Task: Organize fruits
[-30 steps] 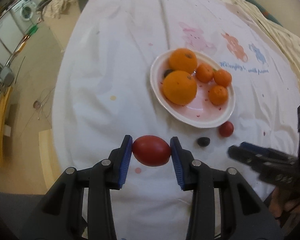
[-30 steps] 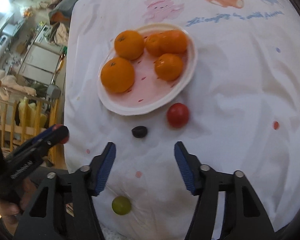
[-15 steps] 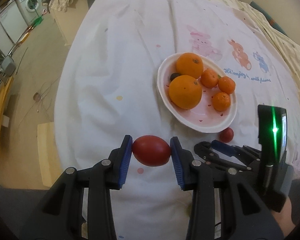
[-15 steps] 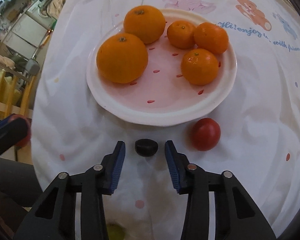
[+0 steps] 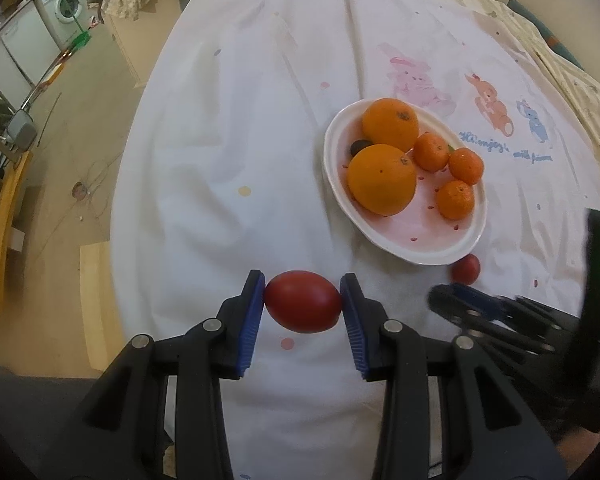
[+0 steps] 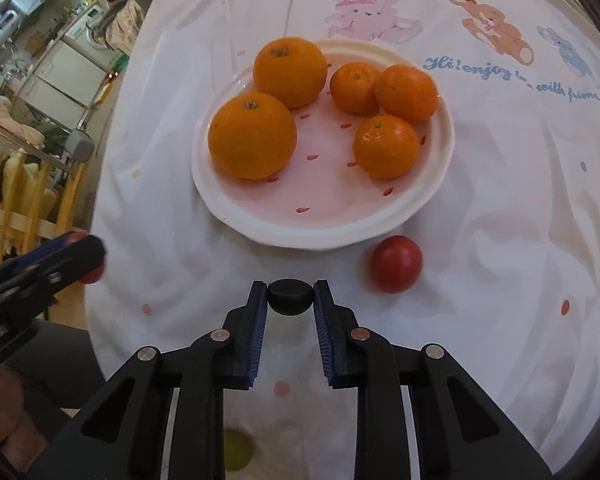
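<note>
My left gripper [image 5: 302,306] is shut on a red oval tomato [image 5: 302,307] and holds it above the white cloth, near the front of the pink plate [image 5: 424,246]. The plate [image 6: 324,226] holds two big oranges [image 6: 252,136], three small mandarins [image 6: 385,151] and, in the left wrist view, a dark fruit [image 5: 359,147] at its far rim. My right gripper [image 6: 290,295] is shut on a small dark fruit [image 6: 290,296] just in front of the plate. A small red tomato [image 6: 396,263] lies on the cloth to its right; it also shows in the left wrist view [image 5: 465,269].
A green grape [image 6: 236,454] lies on the cloth under my right gripper. The table's left edge drops to the floor, with a wooden rack [image 6: 24,200] and a washing machine [image 5: 66,0] beyond. The cloth has cartoon prints [image 6: 492,28] at the far right.
My right gripper moved forward to the small dark fruit and closed its fingers on it. My left gripper kept hold of the red tomato and drifted slightly.
</note>
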A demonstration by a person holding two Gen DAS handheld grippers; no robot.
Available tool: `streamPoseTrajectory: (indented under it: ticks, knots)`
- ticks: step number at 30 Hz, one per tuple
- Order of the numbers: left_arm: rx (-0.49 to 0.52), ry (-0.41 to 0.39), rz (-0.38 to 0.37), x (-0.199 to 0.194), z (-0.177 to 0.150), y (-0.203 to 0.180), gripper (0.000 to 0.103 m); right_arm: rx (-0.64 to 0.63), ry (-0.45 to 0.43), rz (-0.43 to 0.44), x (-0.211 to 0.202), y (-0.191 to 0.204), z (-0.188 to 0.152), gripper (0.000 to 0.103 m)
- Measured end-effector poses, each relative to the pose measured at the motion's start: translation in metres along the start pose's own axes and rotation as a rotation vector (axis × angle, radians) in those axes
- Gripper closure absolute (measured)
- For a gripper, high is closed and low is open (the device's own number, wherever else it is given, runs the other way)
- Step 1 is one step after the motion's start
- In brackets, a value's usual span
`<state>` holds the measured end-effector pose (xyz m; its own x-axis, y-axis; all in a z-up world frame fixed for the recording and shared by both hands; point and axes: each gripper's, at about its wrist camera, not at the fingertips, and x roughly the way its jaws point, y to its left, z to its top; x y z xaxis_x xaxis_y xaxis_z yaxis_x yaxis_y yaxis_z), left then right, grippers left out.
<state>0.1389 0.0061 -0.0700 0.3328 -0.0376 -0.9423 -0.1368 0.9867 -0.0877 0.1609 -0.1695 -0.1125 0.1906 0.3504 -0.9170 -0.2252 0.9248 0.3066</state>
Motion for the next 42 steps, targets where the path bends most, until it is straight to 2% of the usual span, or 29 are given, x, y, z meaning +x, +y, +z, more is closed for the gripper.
streamPoseTrajectory:
  ticks: [8,13,19,23,29,37,42]
  knots:
    - [0.037,-0.042,0.026,-0.002,-0.002,-0.005,0.068,0.054,-0.081,0.095,-0.043,-0.025,-0.012,0.078]
    - [0.037,-0.023,0.026,0.003,-0.003,-0.003,0.068,0.078,-0.152,0.167,-0.071,-0.033,-0.008,0.078]
    - [0.044,-0.034,-0.019,-0.002,-0.001,-0.005,0.068,0.086,-0.223,0.232,-0.1,-0.043,0.001,0.078]
    - [0.071,-0.069,-0.041,-0.013,0.006,-0.013,0.068,0.102,-0.271,0.274,-0.116,-0.056,0.011,0.078]
    - [0.057,-0.135,-0.075,-0.029,0.027,-0.015,0.068,0.117,-0.299,0.301,-0.119,-0.069,0.033,0.078]
    - [0.128,-0.141,-0.025,-0.018,0.064,-0.031,0.068,0.107,-0.293,0.295,-0.105,-0.075,0.069,0.078]
    - [0.128,-0.123,-0.02,-0.003,0.088,-0.036,0.068,0.106,-0.275,0.29,-0.092,-0.077,0.088,0.078]
